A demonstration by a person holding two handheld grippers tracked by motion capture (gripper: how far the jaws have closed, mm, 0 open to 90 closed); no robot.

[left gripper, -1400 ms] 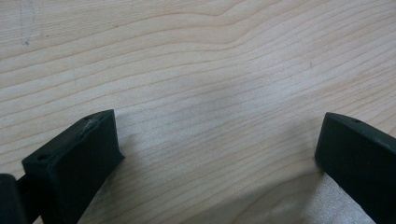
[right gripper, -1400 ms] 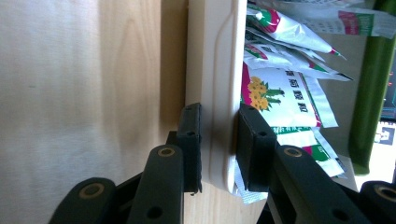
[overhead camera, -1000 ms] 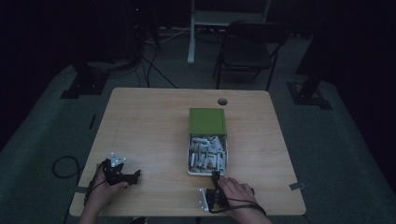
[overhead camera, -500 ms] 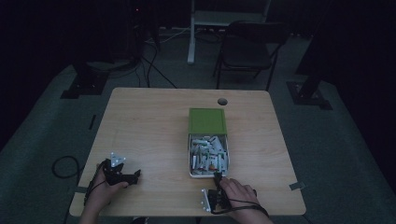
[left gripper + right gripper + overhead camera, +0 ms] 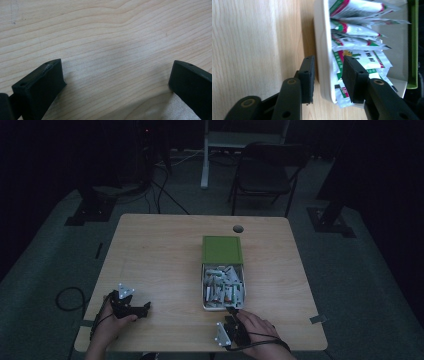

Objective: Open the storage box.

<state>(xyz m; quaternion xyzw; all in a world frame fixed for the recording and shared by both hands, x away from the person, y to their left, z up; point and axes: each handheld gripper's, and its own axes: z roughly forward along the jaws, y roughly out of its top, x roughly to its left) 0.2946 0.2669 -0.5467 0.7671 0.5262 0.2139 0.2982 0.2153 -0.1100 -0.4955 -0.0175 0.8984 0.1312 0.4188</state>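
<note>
Table (image 5: 160, 260): light wood, dim room; a round hole (image 5: 238, 228) near the far edge.
Box (image 5: 205, 285): white, open, right of centre, near end close to the front edge. In the right gripper view its wall (image 5: 322, 50) runs up the frame.
Lid (image 5: 222, 249): green, lying at the far end of the box, touching it.
Packets (image 5: 223, 286): white with green and red print, heaped loose inside the box.
Left gripper (image 5: 141, 309): front-left corner of the table, held in the left hand (image 5: 111, 320). Jaws wide apart over bare wood, nothing between them (image 5: 117, 82).
Right gripper (image 5: 231, 311): at the box's near end, right hand (image 5: 256, 327) behind it. Jaws (image 5: 327, 75) straddle the box wall, one outside, one inside among packets; gap partly closed, whether they pinch the wall I cannot tell.
Chair (image 5: 265, 175): folding, beyond the table.
</note>
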